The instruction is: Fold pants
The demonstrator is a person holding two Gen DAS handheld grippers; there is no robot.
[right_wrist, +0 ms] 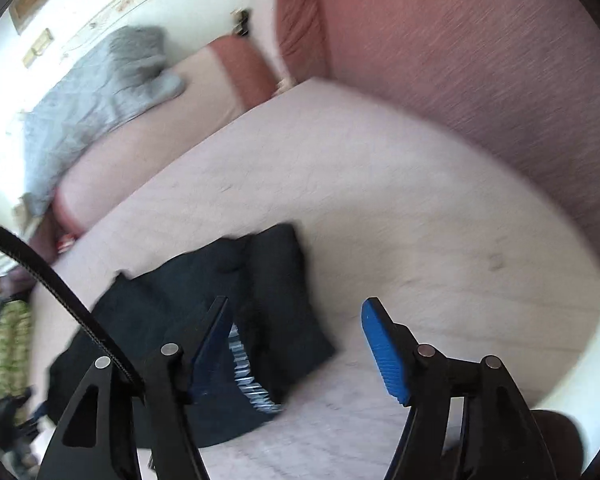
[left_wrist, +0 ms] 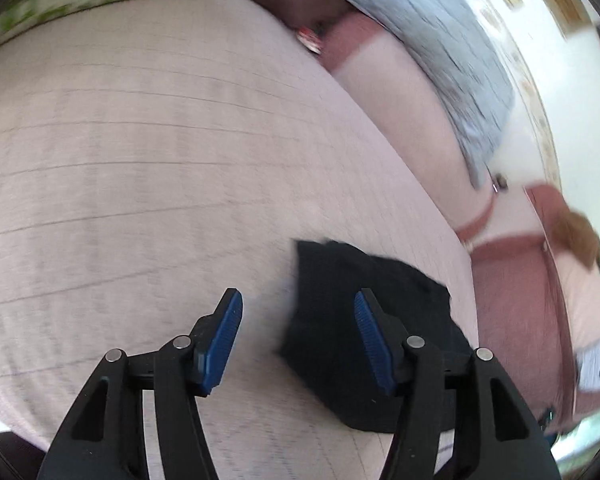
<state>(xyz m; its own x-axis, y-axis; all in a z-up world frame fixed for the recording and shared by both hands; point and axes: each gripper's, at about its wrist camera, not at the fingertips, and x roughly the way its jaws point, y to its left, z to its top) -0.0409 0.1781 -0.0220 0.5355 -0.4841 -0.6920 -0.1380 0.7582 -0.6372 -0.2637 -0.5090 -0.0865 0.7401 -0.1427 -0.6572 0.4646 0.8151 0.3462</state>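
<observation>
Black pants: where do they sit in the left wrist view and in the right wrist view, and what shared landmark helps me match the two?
Left wrist view: the black pants lie lower right of centre on the pale cushion, partly behind the left gripper's right finger.
Right wrist view: the pants lie lower left, behind the right gripper's left finger.
Shared landmark: the grey blanket draped over the backrest.

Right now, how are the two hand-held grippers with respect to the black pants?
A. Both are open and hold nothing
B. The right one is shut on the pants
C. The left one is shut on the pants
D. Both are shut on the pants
A: the left hand-held gripper and right hand-held gripper show parted fingers, while the black pants lie on the pale cushion.
</observation>
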